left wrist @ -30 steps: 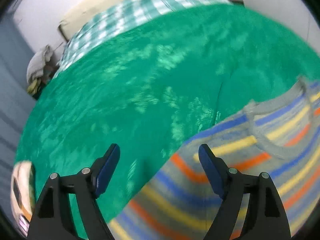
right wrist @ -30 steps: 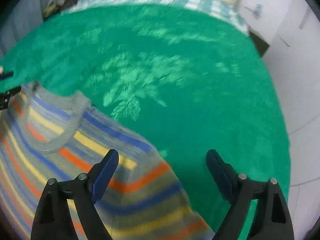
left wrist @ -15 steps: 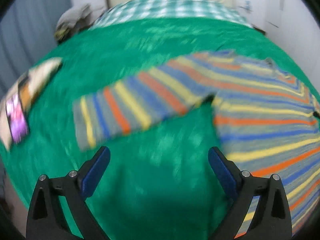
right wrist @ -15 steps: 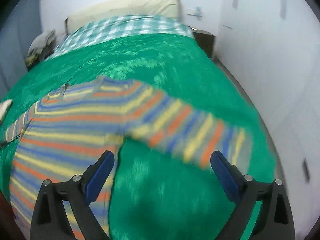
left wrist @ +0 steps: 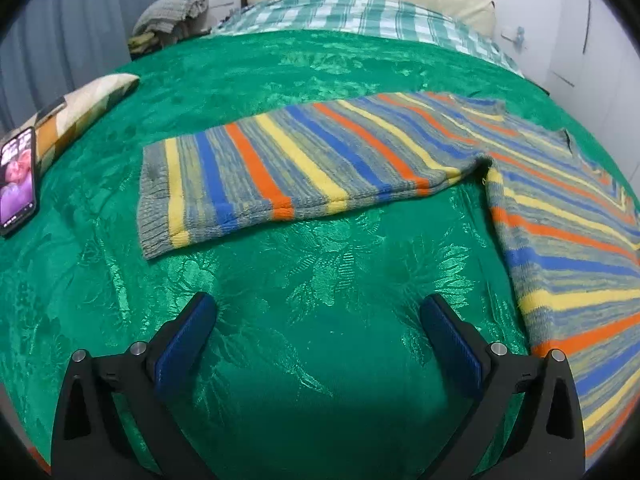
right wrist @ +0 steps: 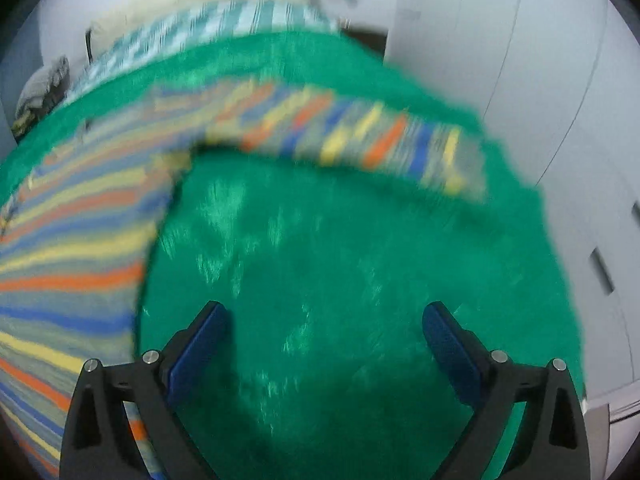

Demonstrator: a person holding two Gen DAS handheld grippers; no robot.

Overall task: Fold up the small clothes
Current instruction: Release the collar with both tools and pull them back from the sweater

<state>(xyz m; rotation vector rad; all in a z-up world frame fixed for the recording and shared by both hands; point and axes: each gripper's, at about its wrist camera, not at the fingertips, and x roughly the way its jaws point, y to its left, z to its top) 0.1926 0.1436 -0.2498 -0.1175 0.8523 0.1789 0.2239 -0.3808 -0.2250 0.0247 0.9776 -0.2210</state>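
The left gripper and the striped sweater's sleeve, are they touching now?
Apart. The left wrist view shows bare green bedspread between the open left gripper and the sleeve.

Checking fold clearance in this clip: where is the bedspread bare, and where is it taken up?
Bare bedspread lies below the left sleeve, beside the sweater body, under the open left gripper. The same holds below the right sleeve, under the open right gripper. More lies between sleeve and checked sheet. Crowded: left edge, with phone and pillow.
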